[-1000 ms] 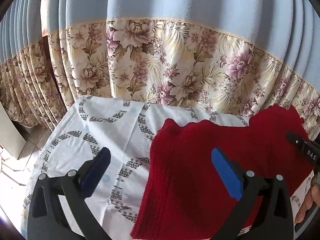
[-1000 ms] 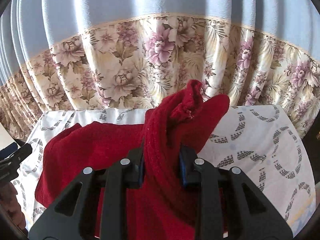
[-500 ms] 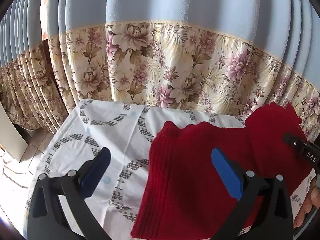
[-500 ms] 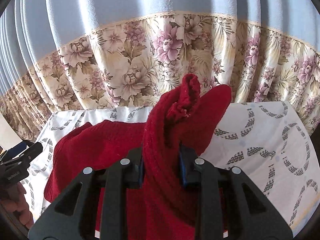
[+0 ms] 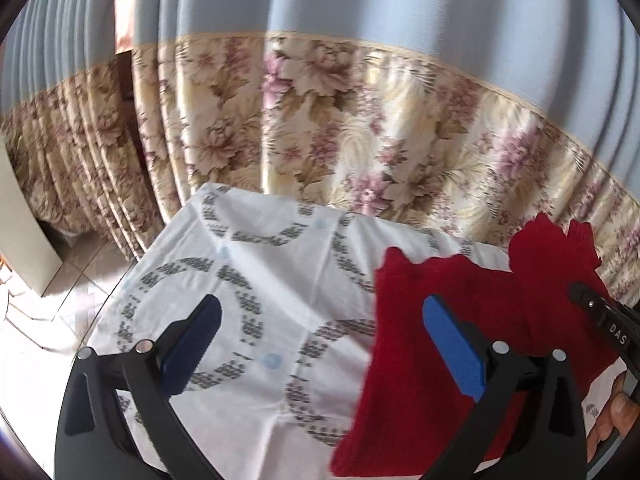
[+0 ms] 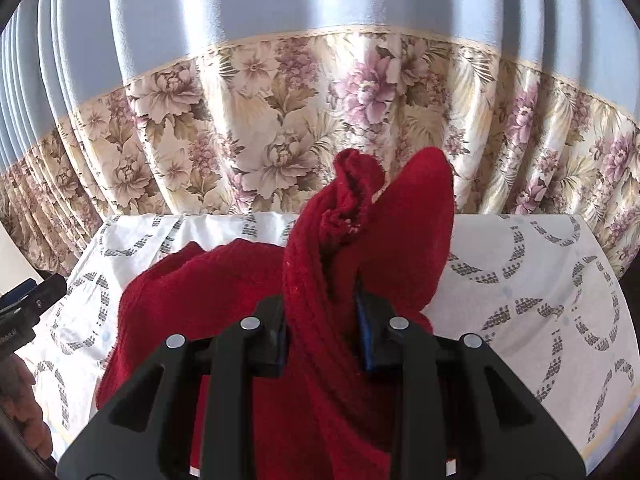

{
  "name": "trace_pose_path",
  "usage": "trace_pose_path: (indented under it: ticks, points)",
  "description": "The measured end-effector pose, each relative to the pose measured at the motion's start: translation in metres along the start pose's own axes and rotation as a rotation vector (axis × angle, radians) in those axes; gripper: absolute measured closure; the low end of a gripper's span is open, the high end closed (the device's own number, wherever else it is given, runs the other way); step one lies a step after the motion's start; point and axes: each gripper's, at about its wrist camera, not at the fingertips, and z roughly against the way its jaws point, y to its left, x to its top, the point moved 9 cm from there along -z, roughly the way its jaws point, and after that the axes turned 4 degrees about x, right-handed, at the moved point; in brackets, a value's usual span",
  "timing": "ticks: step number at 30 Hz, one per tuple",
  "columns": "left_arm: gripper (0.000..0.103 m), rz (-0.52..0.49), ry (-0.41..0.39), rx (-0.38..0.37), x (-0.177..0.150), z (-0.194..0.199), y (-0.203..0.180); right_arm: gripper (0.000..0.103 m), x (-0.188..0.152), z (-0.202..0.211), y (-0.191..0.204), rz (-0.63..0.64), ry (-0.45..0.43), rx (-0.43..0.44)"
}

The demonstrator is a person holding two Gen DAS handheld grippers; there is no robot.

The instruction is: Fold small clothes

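We see red knit garment (image 6: pixel 224 280) spread on white patterned tablecloth (image 6: pixel 540 280), floral curtain (image 6: pixel 280 120) behind. Our right gripper (image 6: pixel 322 340) clamps raised fold of garment between blue pads; bunched knit rises above fingertips, rest drapes down toward table. Our left gripper (image 5: pixel 320 344) spread wide, holding nothing, above cloth. Garment's left edge lies by its right finger (image 5: pixel 452 344); left finger (image 5: pixel 192 344) over bare tablecloth (image 5: pixel 260 280). Garment (image 5: pixel 432 380) fills lower right there.
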Motion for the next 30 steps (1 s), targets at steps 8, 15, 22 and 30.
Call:
trace_pose_path:
  ticks: [8,15,22,30]
  points:
    - [0.002,0.022,-0.009,-0.001,0.002,0.005,0.016,0.077,0.007,-0.008,0.031,0.052,0.011,0.006]
    - [0.002,-0.01,-0.009,0.001,0.001,0.005,0.011,0.078,0.006,-0.016,0.048,0.066,0.028,0.016]
    - [0.002,0.005,0.003,0.005,-0.001,0.0,0.019,0.079,0.001,-0.032,0.062,0.046,0.048,0.022]
    - [0.002,-0.01,0.02,0.022,-0.005,-0.006,0.025,0.08,-0.005,-0.043,0.085,0.045,0.062,0.024]
